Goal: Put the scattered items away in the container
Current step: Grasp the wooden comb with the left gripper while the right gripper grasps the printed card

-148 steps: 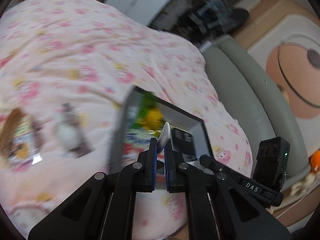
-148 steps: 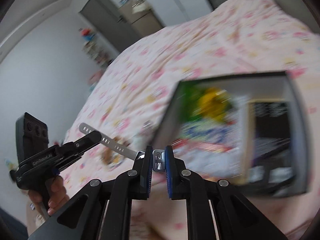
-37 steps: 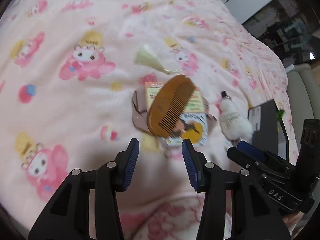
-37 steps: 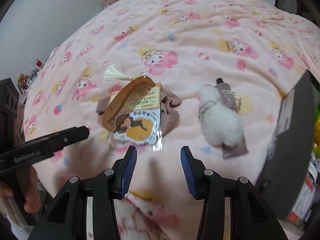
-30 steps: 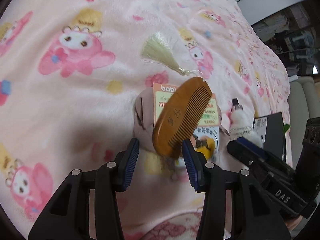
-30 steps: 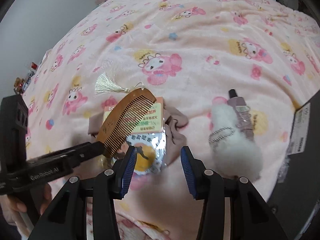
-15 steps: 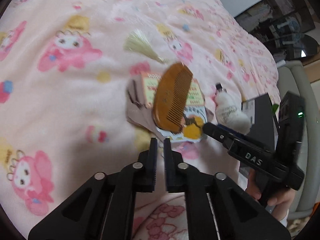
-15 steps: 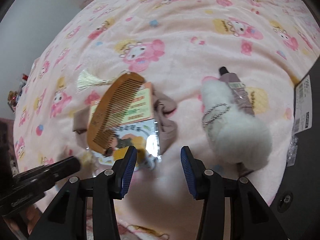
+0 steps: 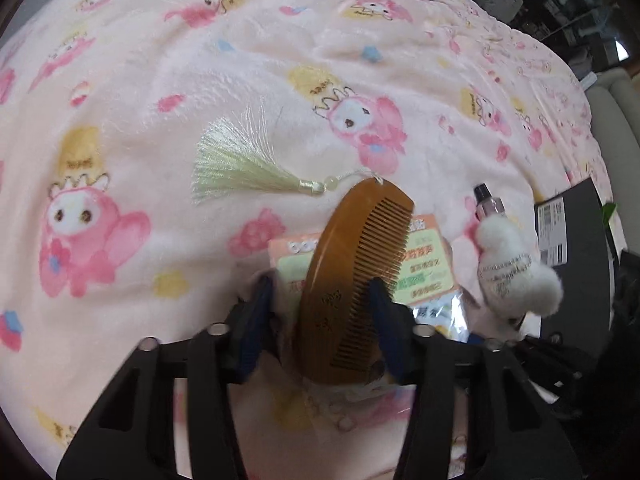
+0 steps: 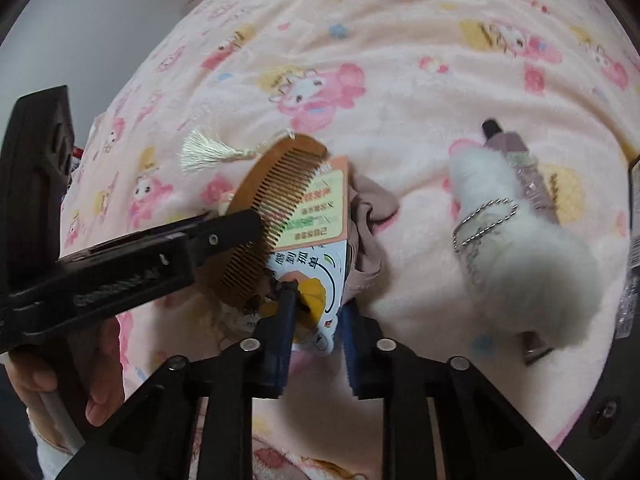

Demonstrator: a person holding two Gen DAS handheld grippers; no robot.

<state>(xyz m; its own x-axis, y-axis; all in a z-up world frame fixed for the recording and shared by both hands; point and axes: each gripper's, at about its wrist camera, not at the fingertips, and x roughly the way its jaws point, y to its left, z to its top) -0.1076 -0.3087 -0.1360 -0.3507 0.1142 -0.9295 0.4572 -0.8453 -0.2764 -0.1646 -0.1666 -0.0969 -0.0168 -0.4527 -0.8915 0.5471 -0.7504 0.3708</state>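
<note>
A wooden comb (image 9: 352, 276) with a pale green tassel (image 9: 240, 170) lies on a snack packet (image 9: 424, 268) on the pink blanket. My left gripper (image 9: 320, 312) is open with its fingers on both sides of the comb's near end; it also shows in the right wrist view (image 10: 244, 224) at the comb (image 10: 268, 216). My right gripper (image 10: 316, 328) has its fingers partly closed around the near edge of the packet (image 10: 316, 240). A white fluffy keychain (image 10: 520, 248) lies over a mauve tube (image 10: 520, 160). The dark container (image 9: 576, 256) stands at the right.
A beige cloth (image 10: 372, 236) lies under the packet. The pink cartoon-print blanket (image 9: 200, 80) covers the bed. A grey sofa (image 9: 616, 120) and shelving lie beyond the bed's right edge.
My left gripper opened and moved forward to straddle the comb. My right gripper moved down to the packet's edge and narrowed its fingers around it.
</note>
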